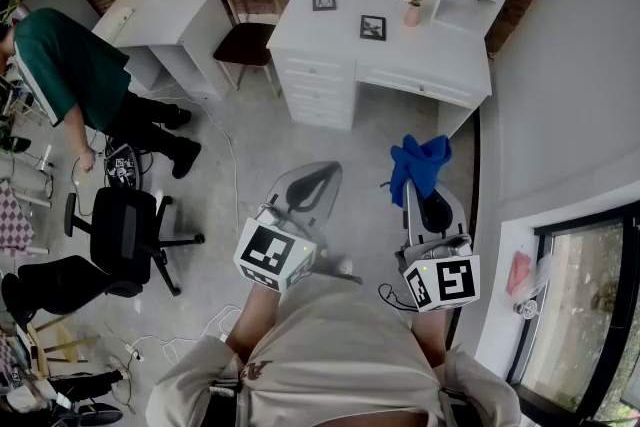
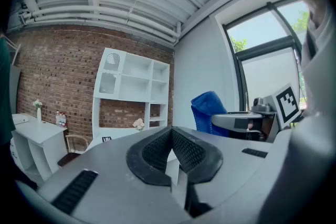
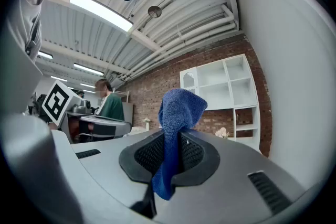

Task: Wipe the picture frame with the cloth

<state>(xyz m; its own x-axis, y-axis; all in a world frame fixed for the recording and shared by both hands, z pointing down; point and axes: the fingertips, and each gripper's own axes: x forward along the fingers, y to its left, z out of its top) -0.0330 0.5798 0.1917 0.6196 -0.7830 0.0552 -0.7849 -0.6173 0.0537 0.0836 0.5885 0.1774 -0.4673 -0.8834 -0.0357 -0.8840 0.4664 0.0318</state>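
Left tongs [image 1: 311, 179]: jaw tips are seen closed together in the left gripper view, with nothing held between them.

Right tongs [image 1: 421, 203]: jaws are clamped on the blue cloth [image 3: 176, 113]. One fold stands up above the pads and a tail hangs below them.

Cloth position: in the head view the blue cloth [image 1: 420, 165] is bunched at the tip of the right tongs, over bare floor, well short of the counter.

Picture frames: two small dark frames are noted on the white counter [image 1: 420, 65]. The nearer frame [image 1: 373, 27] is set toward the middle. The farther frame [image 1: 324, 1] is at its 10 o'clock, close to the back edge. Which of the two the task means cannot be told.

Governing relation: the nearer frame lies between 11 and 12 o'clock from the cloth and well apart from it. From the left tongs it lies at about 1 o'clock.

Nearer arm: the right, cloth-bearing tongs are judged the closer to the nearer frame.

Long axis: both frames appear roughly square at this range, so no long axis can be determined. The nearer frame is turned slightly askew to the counter edge.

Stage: wiping is judged not yet begun. An approach toward 12 o'clock is required first.

Hazard: a flower vase [image 1: 411, 0] stands just beside the nearer frame, at its 2 o'clock.
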